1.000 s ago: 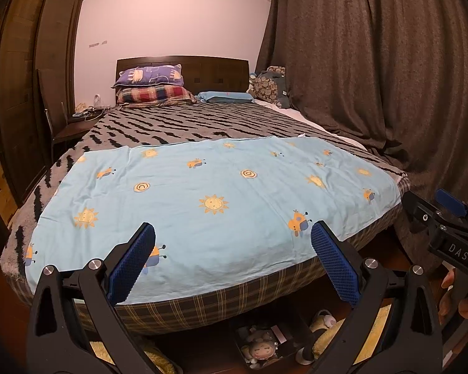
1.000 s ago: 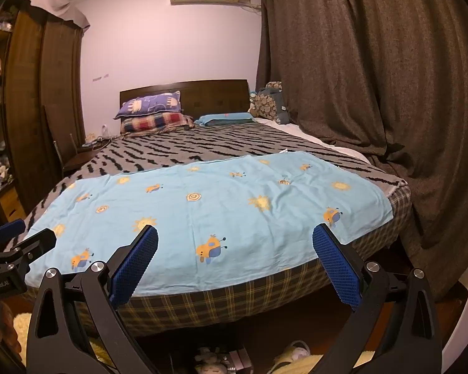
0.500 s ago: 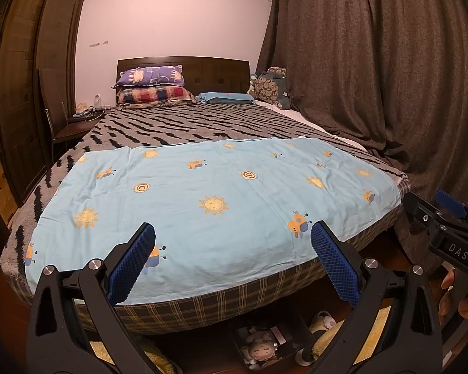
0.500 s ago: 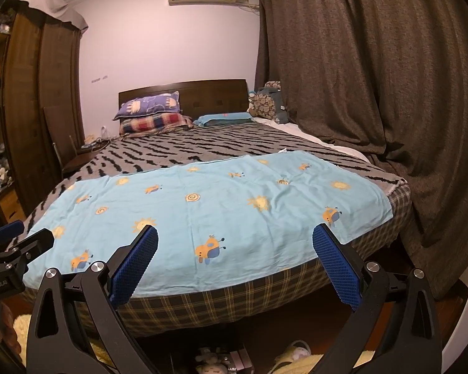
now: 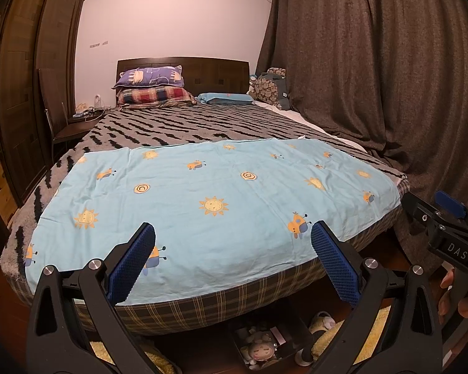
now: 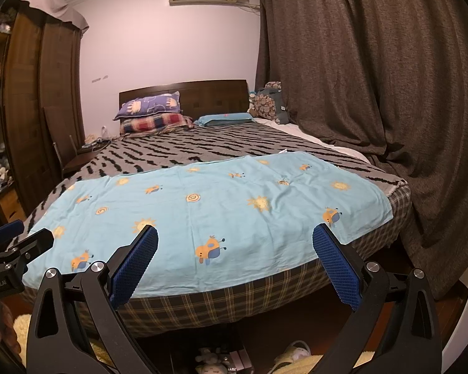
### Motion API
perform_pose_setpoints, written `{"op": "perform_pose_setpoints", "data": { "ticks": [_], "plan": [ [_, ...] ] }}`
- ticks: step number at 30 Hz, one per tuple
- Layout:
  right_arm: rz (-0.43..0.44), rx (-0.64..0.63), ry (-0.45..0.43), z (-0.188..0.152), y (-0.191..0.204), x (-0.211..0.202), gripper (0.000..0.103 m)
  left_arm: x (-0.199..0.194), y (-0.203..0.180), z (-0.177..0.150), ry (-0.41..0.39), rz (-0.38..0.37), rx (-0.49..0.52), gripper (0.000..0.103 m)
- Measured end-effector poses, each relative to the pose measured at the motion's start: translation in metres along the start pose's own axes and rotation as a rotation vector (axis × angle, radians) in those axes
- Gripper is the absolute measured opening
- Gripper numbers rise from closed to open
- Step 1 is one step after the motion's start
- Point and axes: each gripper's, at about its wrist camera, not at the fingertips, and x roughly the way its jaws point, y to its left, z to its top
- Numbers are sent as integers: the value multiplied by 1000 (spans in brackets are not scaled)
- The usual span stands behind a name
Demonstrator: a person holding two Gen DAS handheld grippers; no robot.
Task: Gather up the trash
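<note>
The left gripper has its jaws spread wide, empty, above the near edge of a light blue sheet on the bed. The right gripper beside it is likewise spread and empty. No trash can be made out ahead of either pair of jaws.

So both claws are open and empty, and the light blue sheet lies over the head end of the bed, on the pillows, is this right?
Not quite. The light blue sheet lies over the foot end of the bed, far from the pillows, as the right wrist view shows. Both claws are open and empty.
</note>
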Motion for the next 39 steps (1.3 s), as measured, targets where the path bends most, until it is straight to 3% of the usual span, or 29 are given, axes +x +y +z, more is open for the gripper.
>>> {"op": "perform_pose_setpoints", "data": {
  "ticks": [23,28,39],
  "plan": [
    [4,7,18,-1,1,7,100,2,1,1,22,-33,-37,95],
    [9,13,22,-2,1,8,100,-2,-6,0,-4,20,-2,95],
    [6,13,24,-2,2,8,100,1,-4,2,24,11,-14,95]
  ]
}}
